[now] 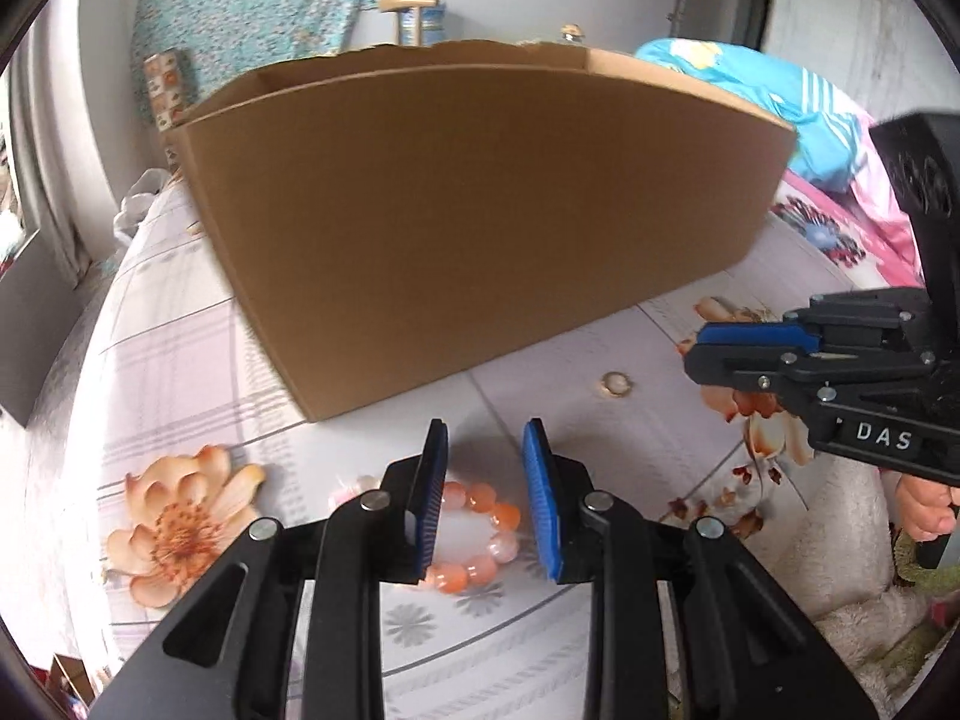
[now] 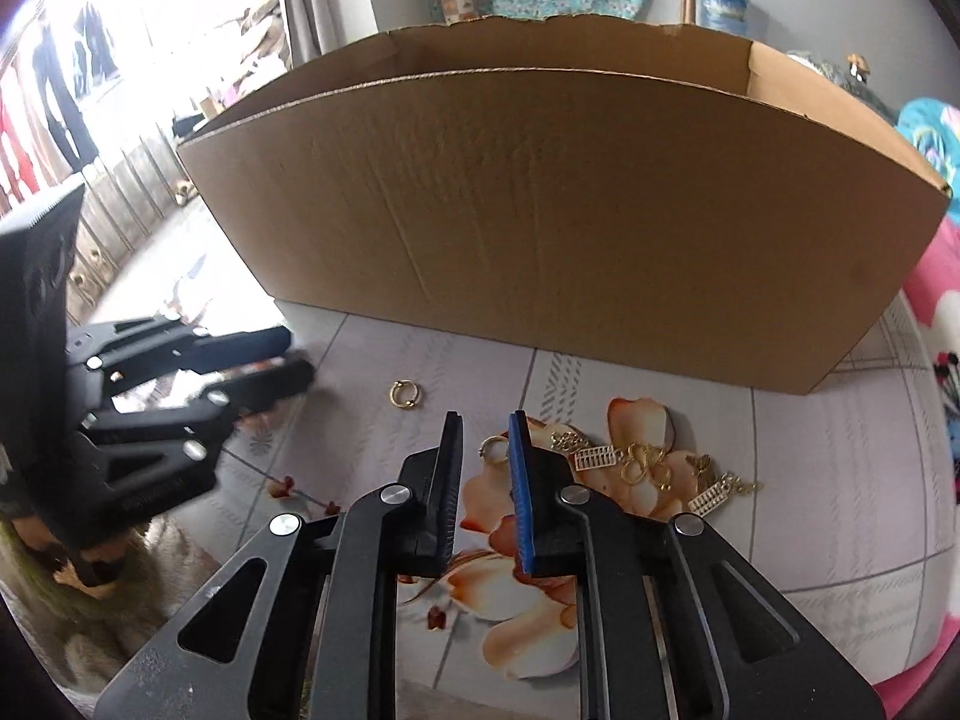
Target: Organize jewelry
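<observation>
The left gripper point(image 1: 485, 438) hung with jaws apart over an orange bead bracelet point(image 1: 480, 531) on the floral bedsheet point(image 1: 180, 360). A gold ring point(image 1: 616, 384) lay at its one o'clock. The right gripper point(image 2: 486, 429), jaws apart, straddled another ring point(image 2: 493, 450); gold earrings point(image 2: 648, 462) lay at its three o'clock. A cardboard box point(image 2: 570, 228) stood at twelve.

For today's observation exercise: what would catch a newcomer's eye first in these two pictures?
The big open cardboard box dominates, standing on the flowered bedcover behind everything. Next comes the orange bead bracelet lying between the open fingers of the left gripper. By the right gripper, also open, gold rings and a tangle of gold chain with charms lie on the cover.
</observation>
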The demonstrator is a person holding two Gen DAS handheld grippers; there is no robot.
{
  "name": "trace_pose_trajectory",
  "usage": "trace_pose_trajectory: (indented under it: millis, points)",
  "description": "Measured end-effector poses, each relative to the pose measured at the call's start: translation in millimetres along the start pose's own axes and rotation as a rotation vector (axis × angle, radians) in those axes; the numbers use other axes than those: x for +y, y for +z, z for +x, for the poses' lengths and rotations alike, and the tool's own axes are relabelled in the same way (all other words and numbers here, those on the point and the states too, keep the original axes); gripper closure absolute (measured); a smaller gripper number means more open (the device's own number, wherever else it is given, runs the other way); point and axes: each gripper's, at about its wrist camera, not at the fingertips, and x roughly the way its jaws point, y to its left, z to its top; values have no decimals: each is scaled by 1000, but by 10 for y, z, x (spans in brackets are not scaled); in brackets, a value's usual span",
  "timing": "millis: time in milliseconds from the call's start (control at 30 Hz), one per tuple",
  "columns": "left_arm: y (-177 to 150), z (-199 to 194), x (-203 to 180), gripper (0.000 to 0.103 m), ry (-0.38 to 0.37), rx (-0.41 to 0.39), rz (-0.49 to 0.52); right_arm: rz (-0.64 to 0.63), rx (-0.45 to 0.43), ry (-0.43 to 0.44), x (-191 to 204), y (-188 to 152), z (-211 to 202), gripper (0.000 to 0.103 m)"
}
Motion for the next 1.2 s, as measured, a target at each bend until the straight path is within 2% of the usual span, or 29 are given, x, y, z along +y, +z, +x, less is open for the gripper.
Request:
trace_pose_trajectory:
  millis: [133, 267, 400, 667, 900, 1200]
  points:
    - [5, -101, 74, 78, -33, -44, -29, -23, 12, -24, 33, 59, 77, 89]
    - [33, -173, 35, 78, -100, -74, -33, -32, 25, -29, 26, 85, 136, 89]
    - [71, -157, -108, 78, -113, -78, 11, -47, 25, -48, 65, 36, 123, 92]
    - [137, -31, -279, 78, -131, -71, 49, -8, 23, -19, 17, -12, 124, 93]
    - [199, 97, -402, 78, -124, -47, 79, 50, 18, 26, -229, -146, 76, 93]
    - [201, 256, -553, 78, -41, 18, 165, 81, -1, 62, -404, -207, 63, 93]
